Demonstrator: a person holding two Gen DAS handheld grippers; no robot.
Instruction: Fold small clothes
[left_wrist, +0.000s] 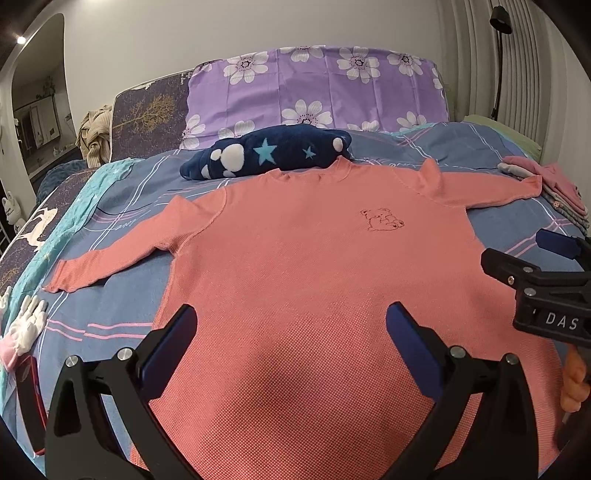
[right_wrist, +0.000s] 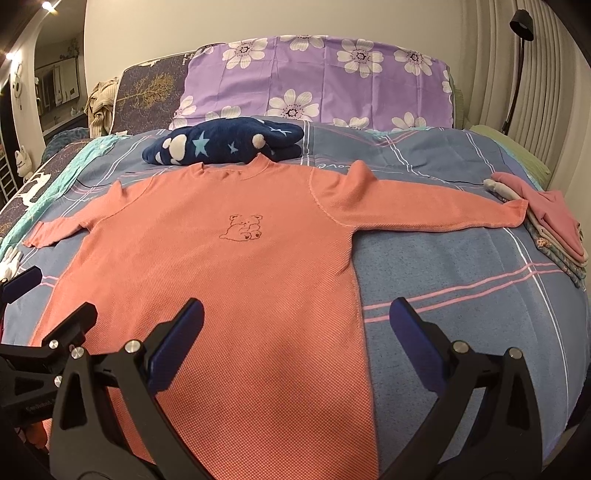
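Note:
A salmon-pink long-sleeved shirt (left_wrist: 295, 266) lies flat and face up on the bed, both sleeves spread out, a small bear outline on its chest (right_wrist: 243, 229). It also shows in the right wrist view (right_wrist: 221, 280). My left gripper (left_wrist: 291, 332) is open and empty, hovering over the shirt's lower middle. My right gripper (right_wrist: 295, 325) is open and empty over the shirt's right hem edge. The right gripper shows at the right of the left wrist view (left_wrist: 524, 254); the left gripper shows at the left of the right wrist view (right_wrist: 55, 295).
A navy star-patterned garment (left_wrist: 269, 151) lies bunched above the shirt's collar. A stack of folded clothes (right_wrist: 550, 229) sits at the bed's right edge, touching the right cuff. White gloves (left_wrist: 26, 325) and a red object (left_wrist: 31, 391) lie at the left. A purple flowered pillow (left_wrist: 314, 92) stands behind.

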